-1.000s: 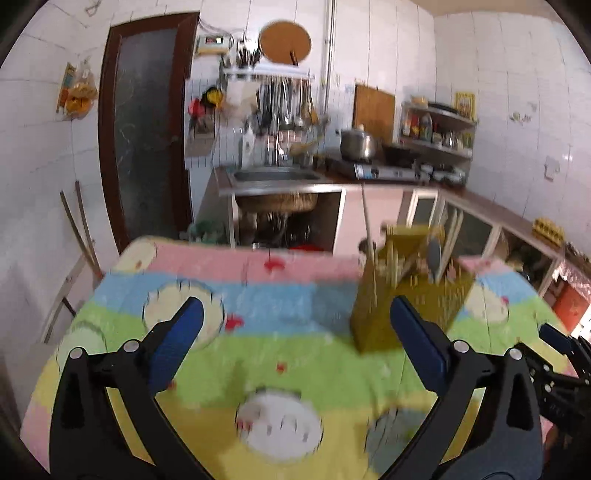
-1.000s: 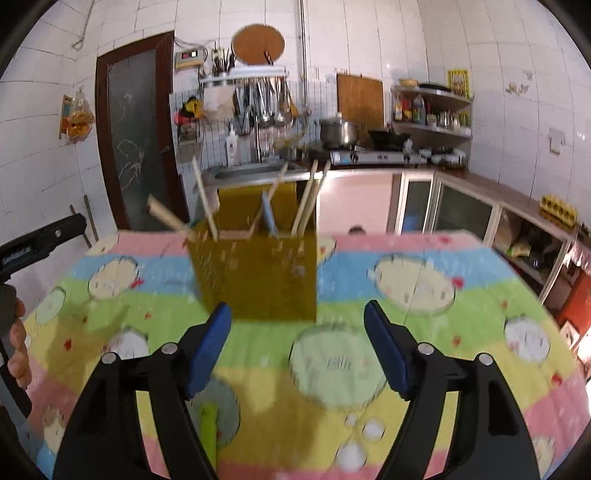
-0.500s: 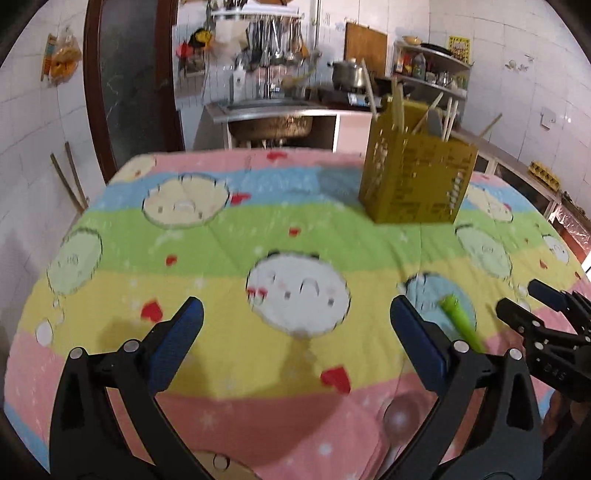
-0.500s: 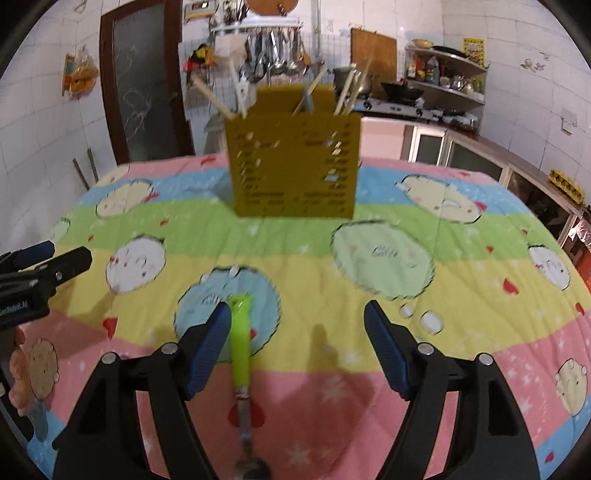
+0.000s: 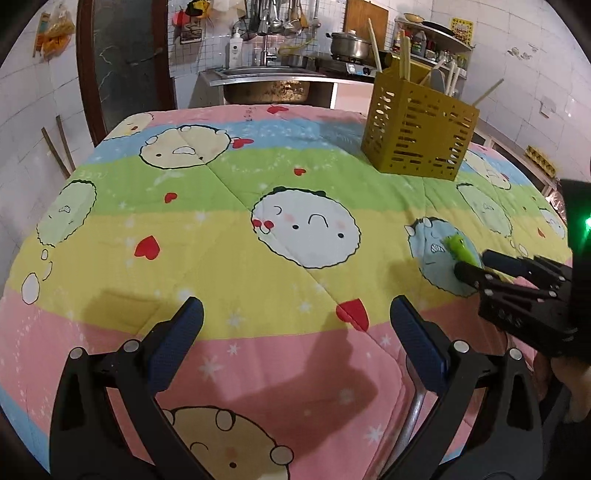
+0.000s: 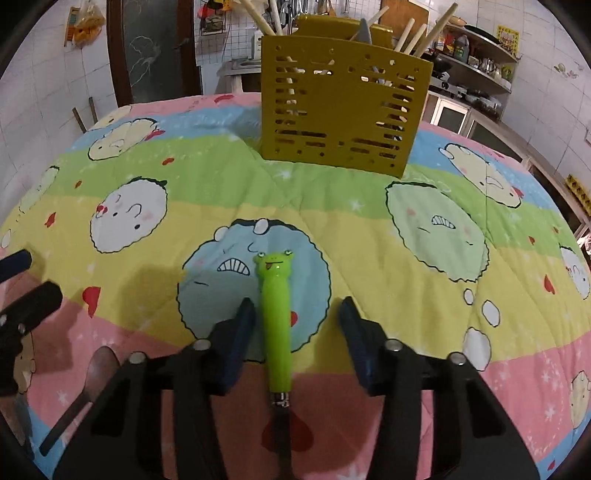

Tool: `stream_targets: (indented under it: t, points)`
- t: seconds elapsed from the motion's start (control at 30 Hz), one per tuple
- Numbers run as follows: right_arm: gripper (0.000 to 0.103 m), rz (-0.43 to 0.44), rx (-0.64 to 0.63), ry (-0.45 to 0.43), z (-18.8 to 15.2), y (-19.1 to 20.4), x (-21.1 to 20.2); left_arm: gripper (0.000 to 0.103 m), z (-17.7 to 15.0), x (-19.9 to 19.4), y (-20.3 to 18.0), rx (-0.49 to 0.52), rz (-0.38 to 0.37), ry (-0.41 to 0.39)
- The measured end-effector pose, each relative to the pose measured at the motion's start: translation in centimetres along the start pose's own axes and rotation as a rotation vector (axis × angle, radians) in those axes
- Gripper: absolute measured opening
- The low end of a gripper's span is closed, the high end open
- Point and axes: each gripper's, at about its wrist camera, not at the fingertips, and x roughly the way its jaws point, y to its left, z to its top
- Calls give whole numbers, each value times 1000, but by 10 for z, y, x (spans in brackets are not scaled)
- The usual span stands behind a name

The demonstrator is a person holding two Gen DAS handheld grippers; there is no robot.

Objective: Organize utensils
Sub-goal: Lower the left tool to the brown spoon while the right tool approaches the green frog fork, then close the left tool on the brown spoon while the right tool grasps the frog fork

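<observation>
Utensils are mostly stowed: the yellow slotted caddy (image 6: 341, 107) stands at the far side of the surface (image 6: 461, 306), holding wooden chopsticks (image 6: 410, 35) and a grey piece. A frog-handled utensil (image 6: 276, 317) lies near, between the spread fingers of the right tool (image 6: 297, 336), untouched. Its slick rounded handle could roll or squirt out if pinched off-centre. The left tool (image 5: 295, 341) hovers spread, empty, over the near left
</observation>
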Motion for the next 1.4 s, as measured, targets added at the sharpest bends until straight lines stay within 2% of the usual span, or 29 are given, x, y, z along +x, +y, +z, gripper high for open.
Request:
stream_targets:
  t: [0.03, 0.1, 0.13, 0.17, 0.43, 0.6, 0.73, 0.83, 0.9, 0.97, 1.17, 1.4]
  points:
    - [35, 2, -2, -1, 0, 1, 0, 98, -1, -1, -1, 3, 1, -1]
    - [28, 9, -4, -1, 1, 1, 0, 98, -2, -1, -2, 7, -6, 3]
    - [18, 9, -3, -5, 1, 1, -1, 98, -3, -1, -3, 10, -14, 8]
    - [16, 8, 1, -8, 1, 0, -2, 98, -4, -1, -5, 12, -19, 12]
    - [16, 1, 43, -19, -5, -29, -16, 98, -13, -9, -29, 98, -47, 21]
    - [16, -56, 77, -15, -16, -60, -26, 98, -19, -8, -51, 162, -91, 50]
    - [16, -73, 103, -6, -24, -78, -28, 97, -25, 5, -67, 202, -59, 83]
    - [16, -72, 122, 2, -28, -88, -27, 80, -23, 15, -70, 187, -69, 129]
    - [16, -69, 126, 4, -30, -90, -27, 74, -22, 16, -71, 179, -64, 129]
    - [16, -66, 125, 6, -31, -90, -27, 61, -21, 16, -70, 179, -69, 135]
    - [17, -50, 119, 30, -28, -89, -23, 36, -12, 21, -64, 138, -71, 158]
    - [17, 1, 134, 63, -20, -97, -19, 35, 5, 35, -62, 73, -86, 167]
